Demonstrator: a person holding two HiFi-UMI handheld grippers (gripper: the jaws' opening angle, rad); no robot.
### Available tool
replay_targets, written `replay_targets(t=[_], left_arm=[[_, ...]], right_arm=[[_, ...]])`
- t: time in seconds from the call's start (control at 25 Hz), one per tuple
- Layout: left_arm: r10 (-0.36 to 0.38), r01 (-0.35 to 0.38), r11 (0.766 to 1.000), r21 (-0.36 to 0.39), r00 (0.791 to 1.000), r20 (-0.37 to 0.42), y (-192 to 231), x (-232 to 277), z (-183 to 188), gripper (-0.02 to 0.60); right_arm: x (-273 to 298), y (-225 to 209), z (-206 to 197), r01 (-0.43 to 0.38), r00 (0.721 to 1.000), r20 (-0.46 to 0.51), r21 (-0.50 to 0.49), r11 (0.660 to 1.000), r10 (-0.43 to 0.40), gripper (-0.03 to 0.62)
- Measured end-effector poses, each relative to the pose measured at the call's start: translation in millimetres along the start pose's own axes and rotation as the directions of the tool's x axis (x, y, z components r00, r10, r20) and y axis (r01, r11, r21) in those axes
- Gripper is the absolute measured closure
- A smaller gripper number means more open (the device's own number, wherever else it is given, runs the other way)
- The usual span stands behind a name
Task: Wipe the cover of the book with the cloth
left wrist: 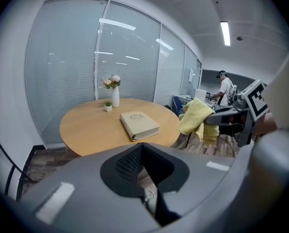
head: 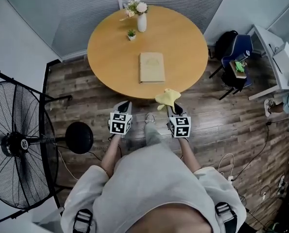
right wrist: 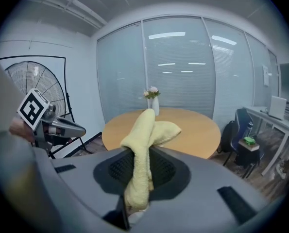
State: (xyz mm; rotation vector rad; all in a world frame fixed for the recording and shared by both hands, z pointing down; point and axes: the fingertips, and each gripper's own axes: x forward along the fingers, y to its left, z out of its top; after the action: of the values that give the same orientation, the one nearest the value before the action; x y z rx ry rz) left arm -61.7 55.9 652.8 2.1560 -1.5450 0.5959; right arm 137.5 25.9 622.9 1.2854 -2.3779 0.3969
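Person [head: 149, 188] in pale top stands at lower centre of head view, facing round wooden table [head: 110, 47] in upper centre, w/ a two-jaw gripper in each hand. Right gripper [head: 174, 108], just right of centre, has its jaws clamped on yellow cloth [head: 167, 97], which bunches up above the tips, near table's front edge. Left gripper [head: 124, 107], just left of centre, has its jaws pressed together w/ nothing between them, as its own view shows. Book [head: 151, 67], tan cover up, lies closed on table's near half, approx. mid-frame, well apart from both grippers and cloth. White vase [head: 141, 21] w/ flowers and small potted plant [head: 131, 34] stand near table's far edge. Black floor fan [head: 18, 144] fills left side; blue chair [head: 239, 50] sits at upper right on wood-plank floor [head: 217, 125].
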Motion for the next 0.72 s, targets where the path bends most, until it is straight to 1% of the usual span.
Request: replay_targets(t=[0.16, 0.52, 0.72], left_arm=[[0.013, -0.013, 1.000, -0.007, 1.000, 0.001, 9, 19, 16, 0.572], [0.039, -0.039, 0.999, -0.025, 0.999, -0.014, 46, 68, 53, 0.572], [0.043, -0.044, 0.998, -0.038, 0.999, -0.025, 59, 96, 73, 0.572]], right_arm=[[22, -14, 9, -0.007, 1.000, -0.014, -0.009, 1.000, 0.007, 0.525], [84, -39, 41, -0.036, 0.999, -0.028, -0.006, 0.999, 0.035, 0.525], [116, -52, 58, -0.057, 0.998, -0.040, -0.004, 0.998, 0.057, 0.525]])
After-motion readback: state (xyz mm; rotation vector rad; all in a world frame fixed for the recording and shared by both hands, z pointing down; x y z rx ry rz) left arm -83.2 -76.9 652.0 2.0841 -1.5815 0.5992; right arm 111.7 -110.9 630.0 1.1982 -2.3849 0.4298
